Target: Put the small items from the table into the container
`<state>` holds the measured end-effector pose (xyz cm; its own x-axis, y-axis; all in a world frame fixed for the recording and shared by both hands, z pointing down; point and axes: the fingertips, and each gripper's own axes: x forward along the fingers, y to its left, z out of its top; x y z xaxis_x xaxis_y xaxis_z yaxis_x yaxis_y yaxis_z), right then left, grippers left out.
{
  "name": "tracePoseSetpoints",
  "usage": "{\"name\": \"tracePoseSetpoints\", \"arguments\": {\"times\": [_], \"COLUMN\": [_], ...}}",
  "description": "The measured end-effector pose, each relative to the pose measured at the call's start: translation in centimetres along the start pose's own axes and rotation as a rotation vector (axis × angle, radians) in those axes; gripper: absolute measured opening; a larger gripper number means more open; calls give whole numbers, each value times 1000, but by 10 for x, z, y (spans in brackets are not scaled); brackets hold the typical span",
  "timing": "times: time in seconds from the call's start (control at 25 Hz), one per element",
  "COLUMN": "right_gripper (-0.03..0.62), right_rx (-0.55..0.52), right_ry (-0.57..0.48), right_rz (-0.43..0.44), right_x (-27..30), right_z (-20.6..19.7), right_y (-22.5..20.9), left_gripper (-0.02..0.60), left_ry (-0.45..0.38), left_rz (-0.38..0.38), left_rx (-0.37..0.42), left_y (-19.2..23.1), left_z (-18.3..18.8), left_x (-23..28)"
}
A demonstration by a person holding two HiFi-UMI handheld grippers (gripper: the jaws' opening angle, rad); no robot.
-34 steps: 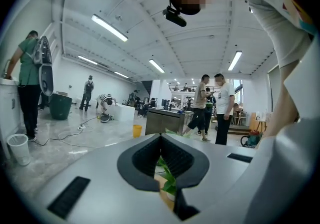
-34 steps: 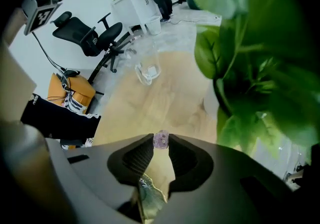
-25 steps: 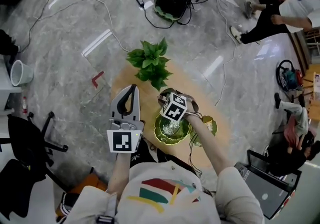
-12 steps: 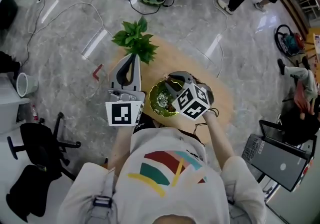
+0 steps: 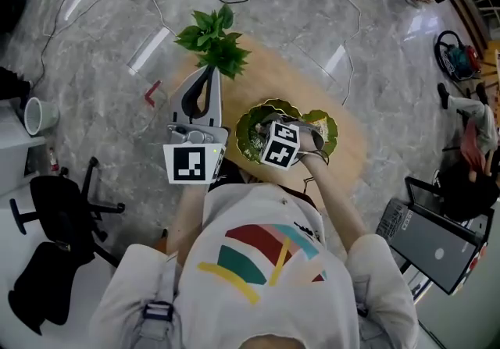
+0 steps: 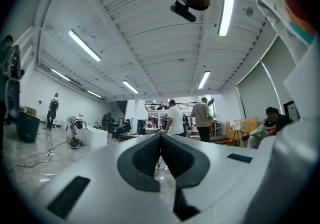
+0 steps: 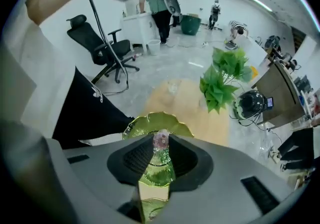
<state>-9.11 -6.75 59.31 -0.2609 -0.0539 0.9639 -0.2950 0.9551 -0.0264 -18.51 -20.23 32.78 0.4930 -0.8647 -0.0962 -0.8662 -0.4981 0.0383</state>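
Above the green scalloped glass bowl [image 7: 158,120], the right gripper [image 5: 273,122] pinches a small pink speckled bead [image 7: 161,140] at its jaw tips. Left of the bowl, the left gripper [image 6: 160,139] has its jaws together, holding nothing.

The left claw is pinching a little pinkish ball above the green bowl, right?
Not the left: the right claw pinches the pinkish ball above the green bowl, as the right gripper view shows. The left claw is shut on nothing.
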Motion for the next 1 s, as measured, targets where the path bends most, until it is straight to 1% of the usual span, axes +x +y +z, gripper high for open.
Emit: {"name": "tracePoseSetpoints", "arguments": {"times": [0.16,0.28,0.36,0.44,0.6,0.72,0.76,0.8,0.84,0.92,1.0], "right_gripper": [101,101,101,101,101,108,125,156,184,189,189], "right_rx": [-95,-121,-128,-137,-117,-95,-80,-65,-53,-30,4], "right_ry": [138,218,247,255,260,249,236,216,189,115,22], "right_rz": [47,89,103,96,78,78,79,76,68,32,-27], "right_x": [38,61,67,68,70,69,68,65,59,41,13], "right_z": [-24,-39,-45,-47,-46,-43,-40,-37,-33,-21,-8], "right_y": [5,8,10,10,7,9,10,10,9,5,-5], "left_gripper": [9,9,9,9,9,9,9,9,9,9,9], "left_ry": [21,4,9,27,38,26,20,22,28,31,26], "left_rz": [10,23,33,43,53,41,34,30,26,15,2], "left_rx": [-1,-3,-6,-8,-11,-7,-5,-5,-6,-4,1], "left_y": [4,10,13,17,23,21,19,18,16,12,9], "left_z": [-8,-11,-13,-15,-17,-17,-17,-16,-16,-14,-12], "left_x": [-4,-6,-8,-10,-13,-11,-10,-9,-8,-6,-3]}}
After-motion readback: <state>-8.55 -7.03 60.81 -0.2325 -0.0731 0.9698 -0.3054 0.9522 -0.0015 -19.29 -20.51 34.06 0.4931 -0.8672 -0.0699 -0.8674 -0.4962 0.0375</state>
